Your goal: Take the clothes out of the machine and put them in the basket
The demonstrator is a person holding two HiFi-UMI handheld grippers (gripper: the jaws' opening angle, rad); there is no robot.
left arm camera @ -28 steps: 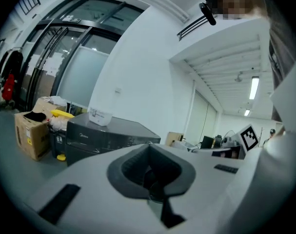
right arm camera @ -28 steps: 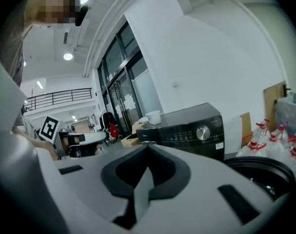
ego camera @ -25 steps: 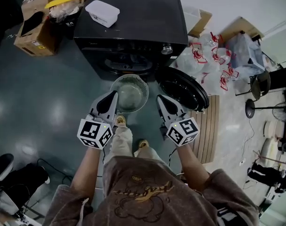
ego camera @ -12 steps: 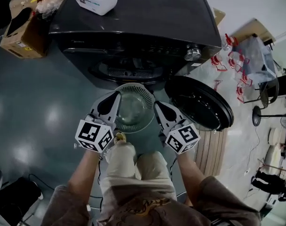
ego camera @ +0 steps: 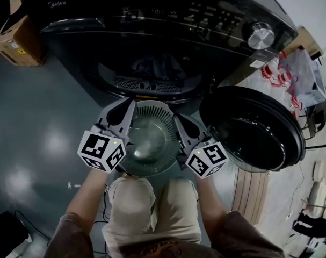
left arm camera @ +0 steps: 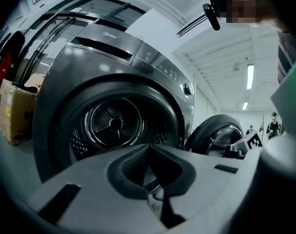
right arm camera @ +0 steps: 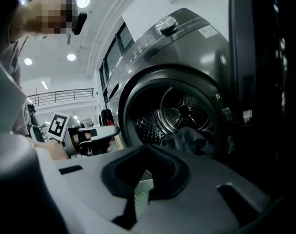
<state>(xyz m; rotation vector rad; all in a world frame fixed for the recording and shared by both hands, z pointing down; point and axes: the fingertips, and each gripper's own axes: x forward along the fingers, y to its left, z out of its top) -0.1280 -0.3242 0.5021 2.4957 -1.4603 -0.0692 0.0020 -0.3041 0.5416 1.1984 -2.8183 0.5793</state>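
Note:
A dark front-loading washing machine (ego camera: 152, 15) stands with its round door (ego camera: 254, 128) swung open to the right. Dark clothes (ego camera: 152, 66) lie in the drum, and the right gripper view shows that heap of clothes (right arm camera: 189, 138) at the drum's mouth. A round grey slatted basket (ego camera: 152, 107) sits on the floor in front of the opening. My left gripper (ego camera: 131, 101) is at the basket's left rim and my right gripper (ego camera: 176, 117) at its right rim. Both point at the machine, shut and empty. The left gripper (left arm camera: 148, 147) faces the drum (left arm camera: 113, 123), as does the right gripper (right arm camera: 147, 147).
A cardboard box (ego camera: 12, 36) stands left of the machine. Bags with red handles (ego camera: 291, 74) lie at the right, behind the open door. A wooden board (ego camera: 248, 198) lies on the floor at lower right. The person's knees (ego camera: 152, 208) are just behind the basket.
The view has dropped and closed in on the machine's opening. Both grippers have come down to either side of the basket. The machine's top and the white box have left the frame.

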